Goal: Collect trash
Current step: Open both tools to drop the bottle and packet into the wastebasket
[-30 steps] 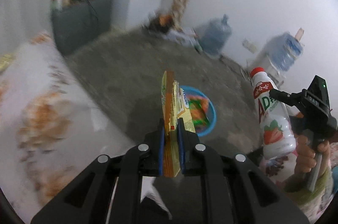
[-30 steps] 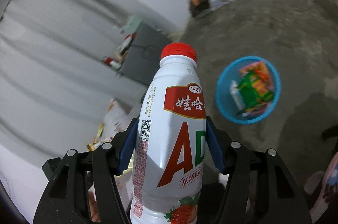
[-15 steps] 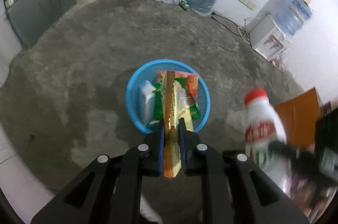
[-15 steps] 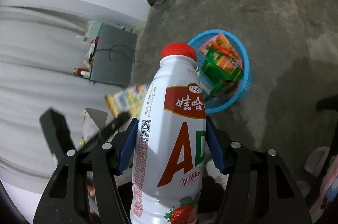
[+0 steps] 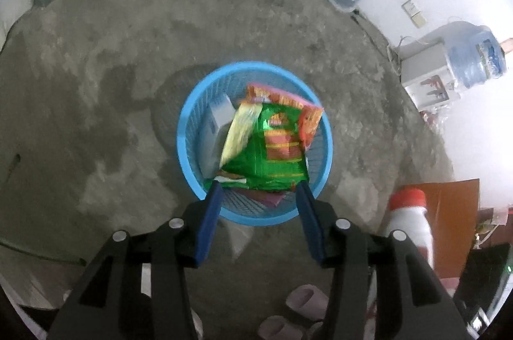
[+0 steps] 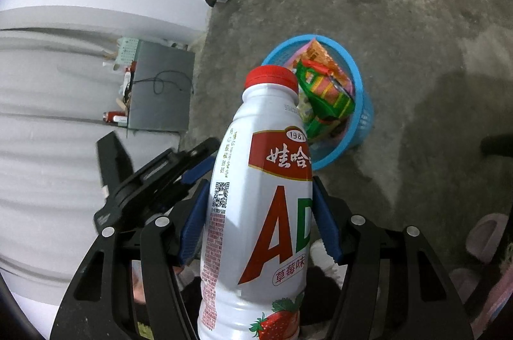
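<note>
Left gripper (image 5: 258, 189) is hanging with blue-padded jaws spread wide — nothing between them — while right gripper (image 6: 258, 221) is clamping both pads against a white bottle (image 6: 256, 211).

Left wrist looks steeply down, right wrist obliquely, both sharing the blue basket (image 5: 186, 147) (image 6: 364, 115).

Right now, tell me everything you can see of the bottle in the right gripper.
The bottle is white plastic with a red screw cap, still on. Its red label carries Chinese characters, big red and green letters, a QR code and strawberry pictures. It stands upright between the blue pads of the right gripper, clamped at mid-body, held off the floor beside the blue basket. Contents cannot be seen.
</note>
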A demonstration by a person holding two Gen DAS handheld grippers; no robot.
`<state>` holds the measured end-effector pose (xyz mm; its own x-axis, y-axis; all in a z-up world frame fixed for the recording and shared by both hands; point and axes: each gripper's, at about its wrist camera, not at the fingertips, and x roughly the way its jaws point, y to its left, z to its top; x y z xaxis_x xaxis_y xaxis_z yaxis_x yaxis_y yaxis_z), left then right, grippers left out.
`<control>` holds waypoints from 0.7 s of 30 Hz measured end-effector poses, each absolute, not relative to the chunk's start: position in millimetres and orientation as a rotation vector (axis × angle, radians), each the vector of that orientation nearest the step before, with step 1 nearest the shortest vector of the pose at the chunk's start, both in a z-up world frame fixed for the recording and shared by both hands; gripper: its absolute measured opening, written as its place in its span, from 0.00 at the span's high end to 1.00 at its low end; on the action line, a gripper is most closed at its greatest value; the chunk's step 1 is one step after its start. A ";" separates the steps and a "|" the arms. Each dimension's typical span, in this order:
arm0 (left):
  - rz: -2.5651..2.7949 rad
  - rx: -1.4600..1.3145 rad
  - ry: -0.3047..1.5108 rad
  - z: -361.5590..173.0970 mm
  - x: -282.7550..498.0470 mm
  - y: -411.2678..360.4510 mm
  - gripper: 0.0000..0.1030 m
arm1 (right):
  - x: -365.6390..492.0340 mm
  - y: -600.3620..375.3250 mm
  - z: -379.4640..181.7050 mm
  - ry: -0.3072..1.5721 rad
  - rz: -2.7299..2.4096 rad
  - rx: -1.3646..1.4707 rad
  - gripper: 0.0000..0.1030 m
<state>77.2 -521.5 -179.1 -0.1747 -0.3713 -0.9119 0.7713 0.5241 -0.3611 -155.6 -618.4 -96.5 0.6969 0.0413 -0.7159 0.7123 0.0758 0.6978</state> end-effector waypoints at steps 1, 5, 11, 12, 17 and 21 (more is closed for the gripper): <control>-1.052 0.369 1.388 -168.5 80.8 -518.1 0.55 | -150.6 -621.1 -96.7 0.666 -0.556 1.418 0.44; -1.071 0.312 1.322 -119.7 94.6 -492.6 0.46 | -119.5 -640.9 -101.4 0.660 -0.524 1.388 0.43; -1.122 0.173 1.325 -55.9 113.5 -412.3 0.27 | -61.4 -678.0 -140.4 0.851 -0.673 1.239 0.31; -1.118 0.173 1.298 -48.2 113.9 -398.8 0.25 | -57.9 -679.0 -149.1 0.897 -0.707 1.224 0.31; -1.078 0.235 1.086 -17.9 103.3 -328.2 0.16 | -74.7 -649.3 -144.5 0.863 -0.716 1.242 0.31; -1.086 0.323 0.972 -13.8 83.9 -289.9 0.14 | -90.1 -619.8 -126.1 0.848 -0.724 1.202 0.31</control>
